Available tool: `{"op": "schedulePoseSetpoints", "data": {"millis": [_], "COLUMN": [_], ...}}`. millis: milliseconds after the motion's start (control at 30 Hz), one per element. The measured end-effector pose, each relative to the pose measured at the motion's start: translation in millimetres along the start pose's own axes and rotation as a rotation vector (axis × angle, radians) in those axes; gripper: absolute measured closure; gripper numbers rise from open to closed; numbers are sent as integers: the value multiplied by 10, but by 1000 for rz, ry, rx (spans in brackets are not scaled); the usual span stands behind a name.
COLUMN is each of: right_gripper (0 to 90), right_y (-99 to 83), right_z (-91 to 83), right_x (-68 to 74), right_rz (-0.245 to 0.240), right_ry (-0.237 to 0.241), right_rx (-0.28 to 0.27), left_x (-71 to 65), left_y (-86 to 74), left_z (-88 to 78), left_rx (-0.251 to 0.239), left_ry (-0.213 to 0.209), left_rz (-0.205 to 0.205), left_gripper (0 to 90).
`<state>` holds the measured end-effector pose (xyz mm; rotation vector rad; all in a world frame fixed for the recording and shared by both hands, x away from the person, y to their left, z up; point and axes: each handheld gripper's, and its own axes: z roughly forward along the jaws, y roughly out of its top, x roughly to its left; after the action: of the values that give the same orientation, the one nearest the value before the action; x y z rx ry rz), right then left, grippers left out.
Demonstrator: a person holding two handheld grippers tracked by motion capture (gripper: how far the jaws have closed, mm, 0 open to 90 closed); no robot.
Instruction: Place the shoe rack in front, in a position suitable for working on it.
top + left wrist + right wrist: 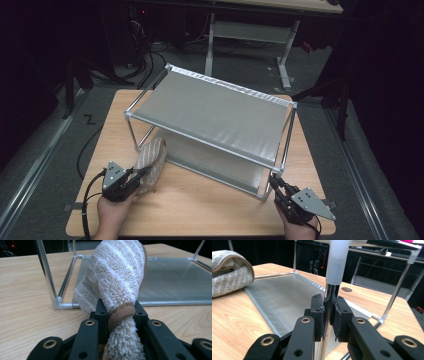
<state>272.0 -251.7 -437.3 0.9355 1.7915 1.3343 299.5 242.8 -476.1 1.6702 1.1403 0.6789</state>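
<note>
A two-shelf metal rack (215,112) with grey fabric shelves stands on the wooden table (200,210). My left gripper (137,176) is shut on the near end of a folded beige striped towel (151,162). The towel lies over the rack's front left corner, beside the lower shelf. In the left gripper view the towel (117,277) bulges up from between the pads of my left gripper (120,308), its brown hem pinched there. My right gripper (275,184) is shut on the rack's front right post (335,262). In the right gripper view the shiny post runs between the pads of my right gripper (329,302).
The lower shelf (284,297) lies bare under the top one. The table's front edge (200,234) runs just behind both hands. Beyond the table, a desk frame (285,55) and cables sit on the dark floor.
</note>
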Motion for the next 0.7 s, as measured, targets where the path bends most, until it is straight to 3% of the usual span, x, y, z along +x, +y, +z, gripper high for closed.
{"op": "schedulePoseSetpoints", "data": {"millis": [133, 300, 600, 700], "right_gripper": [805, 805, 801, 801], "right_y": [-18, -24, -48, -48], "right_z": [27, 44, 37, 31], "right_x": [159, 301, 311, 310], "right_rz": [10, 14, 10, 11], "right_ry": [26, 54, 73, 78], "right_rx": [-24, -46, -63, -64], "left_x": [-1, -100, -473, -573], "left_y": [-24, -12, 150, 224], "left_z": [-19, 10, 132, 220], "left_rx": [-4, -7, 0, 3], "left_ry": [-28, -57, -164, -172], "left_rz": [-19, -3, 67, 103], "left_gripper": [728, 723, 723, 722]}}
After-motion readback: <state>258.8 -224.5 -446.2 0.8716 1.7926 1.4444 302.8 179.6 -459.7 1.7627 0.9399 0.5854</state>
